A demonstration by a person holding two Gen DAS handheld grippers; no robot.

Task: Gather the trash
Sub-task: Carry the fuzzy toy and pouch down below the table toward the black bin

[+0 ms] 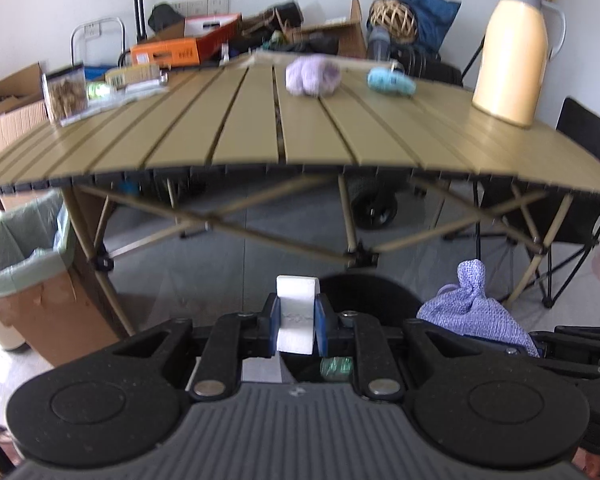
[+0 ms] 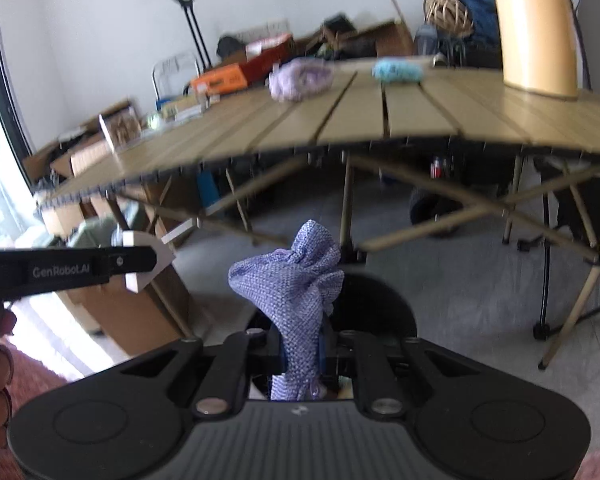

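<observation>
My left gripper (image 1: pixel 296 322) is shut on a white block (image 1: pixel 295 308) and holds it in front of the table, below its top. It also shows from the side in the right wrist view (image 2: pixel 140 260). My right gripper (image 2: pixel 302 344) is shut on a purple woven cloth (image 2: pixel 292 280), bunched and sticking up; the cloth also shows at the left view's right (image 1: pixel 474 312). A cardboard bin with a green liner (image 1: pixel 20 256) stands on the floor at the left. A purple fluffy ball (image 1: pixel 312 76) and a blue fluffy piece (image 1: pixel 390 81) lie on the tan slatted table (image 1: pixel 240 136).
A cream thermos (image 1: pixel 512 52) stands on the table's right. A clear snack box (image 1: pixel 64 94) and packets lie at its left. Boxes and bags crowd the back wall. A black folding chair (image 1: pixel 580 184) is at the right. The table's crossed legs (image 1: pixel 260 224) are ahead.
</observation>
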